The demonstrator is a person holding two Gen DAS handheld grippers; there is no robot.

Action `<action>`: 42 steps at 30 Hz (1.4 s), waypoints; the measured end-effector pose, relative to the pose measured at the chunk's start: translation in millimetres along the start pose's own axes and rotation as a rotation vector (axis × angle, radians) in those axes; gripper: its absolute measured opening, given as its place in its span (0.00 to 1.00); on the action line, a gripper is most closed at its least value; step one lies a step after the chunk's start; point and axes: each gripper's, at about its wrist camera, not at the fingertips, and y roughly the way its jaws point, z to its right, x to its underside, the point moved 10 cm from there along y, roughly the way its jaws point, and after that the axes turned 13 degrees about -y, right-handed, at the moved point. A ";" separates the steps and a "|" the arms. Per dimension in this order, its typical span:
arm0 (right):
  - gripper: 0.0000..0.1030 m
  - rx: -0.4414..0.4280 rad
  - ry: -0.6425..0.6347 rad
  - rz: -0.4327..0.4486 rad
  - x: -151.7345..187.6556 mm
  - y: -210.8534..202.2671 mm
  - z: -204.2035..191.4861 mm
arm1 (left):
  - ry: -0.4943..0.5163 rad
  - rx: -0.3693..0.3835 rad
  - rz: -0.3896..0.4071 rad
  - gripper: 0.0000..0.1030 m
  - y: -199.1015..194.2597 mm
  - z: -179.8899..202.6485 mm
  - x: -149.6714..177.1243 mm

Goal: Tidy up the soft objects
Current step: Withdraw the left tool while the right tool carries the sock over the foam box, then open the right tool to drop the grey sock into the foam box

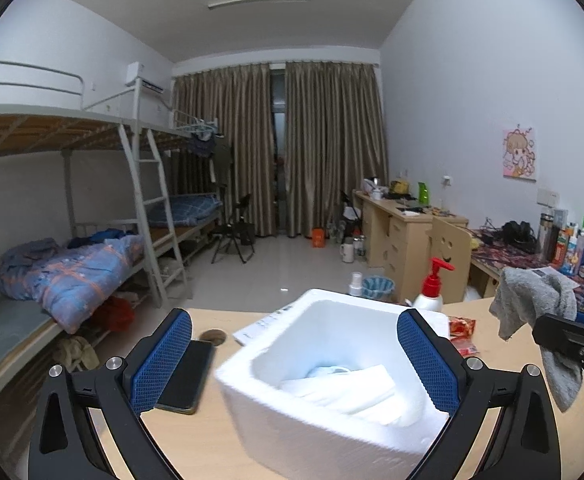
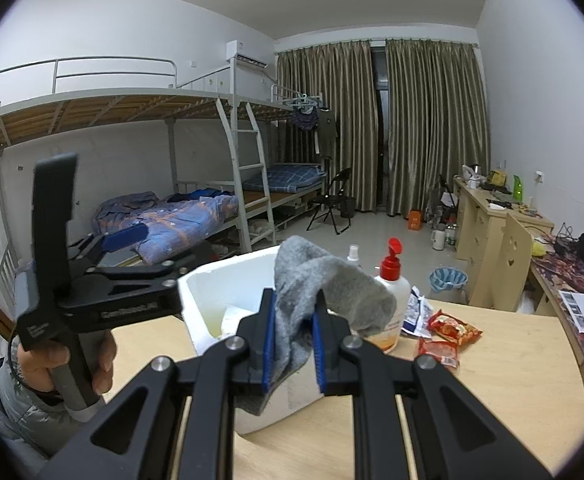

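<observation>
A white foam box (image 1: 292,412) stands on the wooden table and holds white soft material (image 1: 356,390). My left gripper (image 1: 296,360) is open, its blue pads on either side of the box's near part. My right gripper (image 2: 294,330) is shut on a grey towel (image 2: 316,284) and holds it in the air just right of the box (image 2: 212,292). The towel (image 1: 532,300) and the right gripper also show at the right edge of the left wrist view. The left gripper (image 2: 124,256) appears at the left in the right wrist view.
A black phone (image 1: 186,376) lies left of the box. A lotion pump bottle (image 2: 390,300) stands behind the box, with a small spray bottle (image 2: 354,254) beyond it. Red snack packets (image 2: 450,330) lie to the right. Bunk beds and desks stand beyond the table.
</observation>
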 end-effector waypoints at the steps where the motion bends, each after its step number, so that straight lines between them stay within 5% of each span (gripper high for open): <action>1: 0.19 -0.004 -0.001 0.002 -1.1 1.6 -2.2 | 0.000 -0.008 0.006 1.00 -2.9 -3.0 -1.4; 21: 0.19 -0.098 -0.053 -0.010 -24.2 44.5 -58.3 | -0.085 -0.180 0.056 1.00 -52.3 -112.2 -8.3; 42: 0.19 -0.040 -0.012 -0.063 -16.6 73.0 -43.8 | -0.088 -0.185 0.059 1.00 -56.0 -118.9 -3.1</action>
